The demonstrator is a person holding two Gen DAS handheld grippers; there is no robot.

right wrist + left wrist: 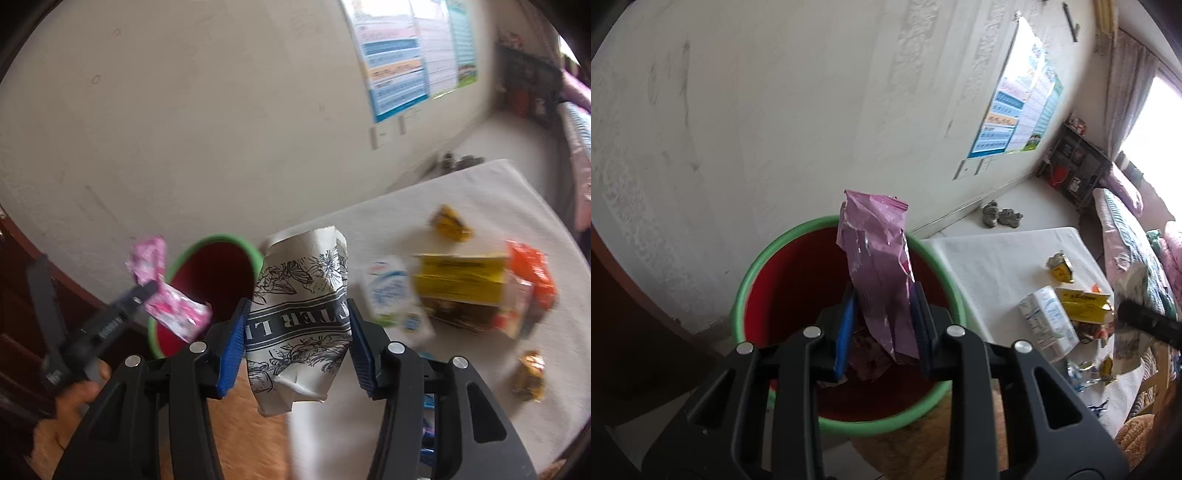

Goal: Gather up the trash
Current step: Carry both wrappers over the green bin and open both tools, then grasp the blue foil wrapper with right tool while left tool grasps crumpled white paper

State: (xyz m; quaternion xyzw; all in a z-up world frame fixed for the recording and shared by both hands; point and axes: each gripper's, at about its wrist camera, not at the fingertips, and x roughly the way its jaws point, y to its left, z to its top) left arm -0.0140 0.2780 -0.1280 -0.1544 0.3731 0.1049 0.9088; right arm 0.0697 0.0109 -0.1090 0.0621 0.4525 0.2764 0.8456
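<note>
My left gripper (884, 295) is shut on a crumpled pink wrapper (877, 258) and holds it over the mouth of a red bin with a green rim (753, 273). Dark trash lies at the bin's bottom. My right gripper (297, 310) is shut on a crumpled white paper cup with black floral print (303, 302), held above the table's near edge, right of the bin (218, 273). The right wrist view also shows the left gripper (144, 291) with the pink wrapper (170, 306) at the bin's left rim.
A white-clothed table (480, 192) holds more trash: a white carton (391, 291), a yellow box (458, 277), an orange packet (532, 273) and gold foil wrappers (450, 221). A white wall stands behind the bin. A bed (1126, 229) lies at far right.
</note>
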